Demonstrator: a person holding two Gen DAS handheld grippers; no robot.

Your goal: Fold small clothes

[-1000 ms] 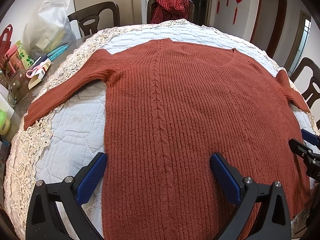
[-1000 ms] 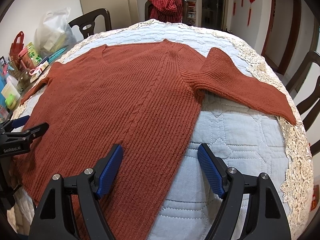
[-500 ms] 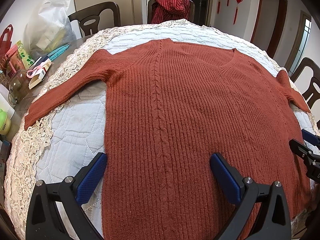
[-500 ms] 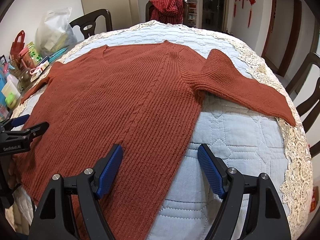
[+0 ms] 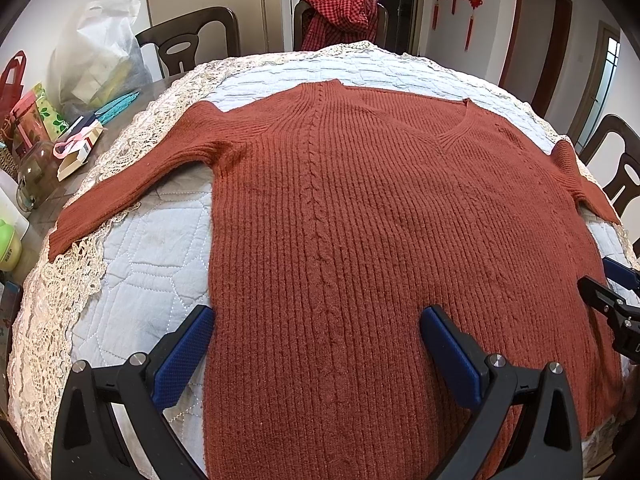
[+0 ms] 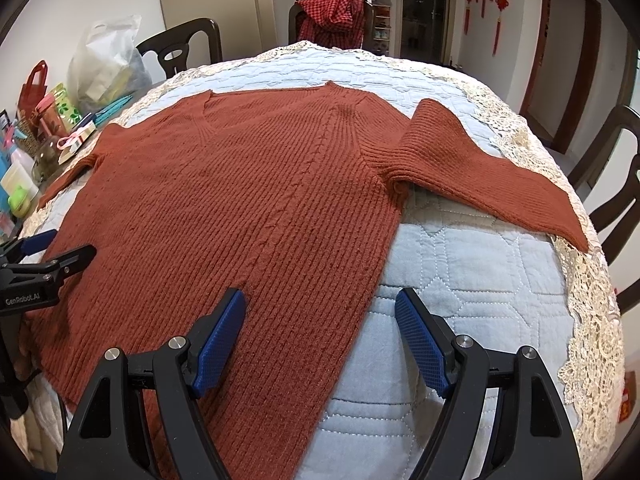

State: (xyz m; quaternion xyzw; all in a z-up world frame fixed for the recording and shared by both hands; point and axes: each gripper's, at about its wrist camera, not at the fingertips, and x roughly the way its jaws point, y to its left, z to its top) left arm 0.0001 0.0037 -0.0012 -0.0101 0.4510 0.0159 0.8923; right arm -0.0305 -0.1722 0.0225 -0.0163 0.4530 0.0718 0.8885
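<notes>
Sweater (image 5: 360, 240) lying flat, spread face-up on quilt (image 5: 132, 280) covering table, neck toward far edge, hem toward near edge. Both sleeves stretching out sideways: one reaching onto lace trim (image 5: 60, 304) at left edge, the other (image 6: 500, 176) angling toward right edge, cuff lying on lace there. Cable rib running down body.

Left gripper (image 5: 316, 344) hovering at near edge, jaws spread wide, gripping nothing; one blue pad (image 5: 184, 344) sitting over quilt just beside sweater's left side edge, the other over the knit. Contact with fabric hard to tell.

Right gripper (image 6: 320, 332) also gaping, holding nothing, straddling sweater's right side edge near hem: left pad (image 6: 220, 336) over knit, right pad over bare quilt.

Clutter crowding left edge: plastic bag (image 5: 96, 52), red bag (image 5: 12, 84), jar (image 5: 36, 172), small box (image 5: 80, 148). Chairs standing around table; red checked cloth (image 5: 340, 20) draping over far chair.
</notes>
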